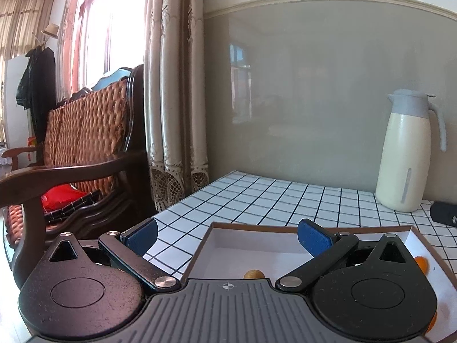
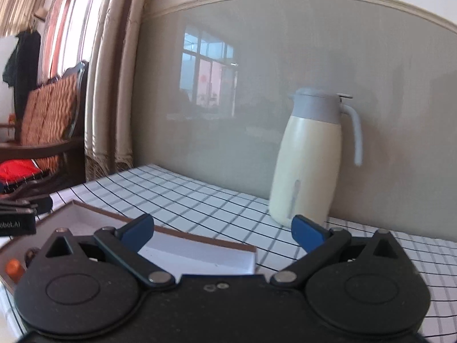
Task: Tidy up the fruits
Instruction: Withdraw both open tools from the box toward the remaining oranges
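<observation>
Setting: a table (image 1: 257,197) covered in a white cloth with a dark grid; a cream jug (image 1: 405,154) with a grey lid stands at the back by the wall; a wooden chair (image 1: 85,148) with woven cushions sits off the table's left end.

Container: a shallow box (image 1: 254,250) with a brown rim and white inside lies on the table, directly under both grippers.

Fruit seen: one small round brownish fruit (image 1: 253,274) on the box floor, partly hidden by the left gripper's body; an orange fruit (image 1: 422,263) near the box's right side; another orange piece (image 2: 13,268) shows at the box's edge in the right wrist view, possibly the same fruit, cannot tell.

Left gripper (image 1: 228,238): jaws spread wide, holding nothing.

Right gripper (image 2: 222,233): jaws spread wide, holding nothing; view slightly blurred.

Key relation: the brownish fruit lies below and just behind the left jaws' line, close to centre between them; being round, it has no long axis to align with. The left gripper appears nearer to it. The orange fruit lies right of the left gripper and left of the right gripper.

Judgement: all visible fruit sits inside the box; any further pick would need the left gripper tipped down and drawn back.

Risk: round fruit may roll on the smooth box floor.
</observation>
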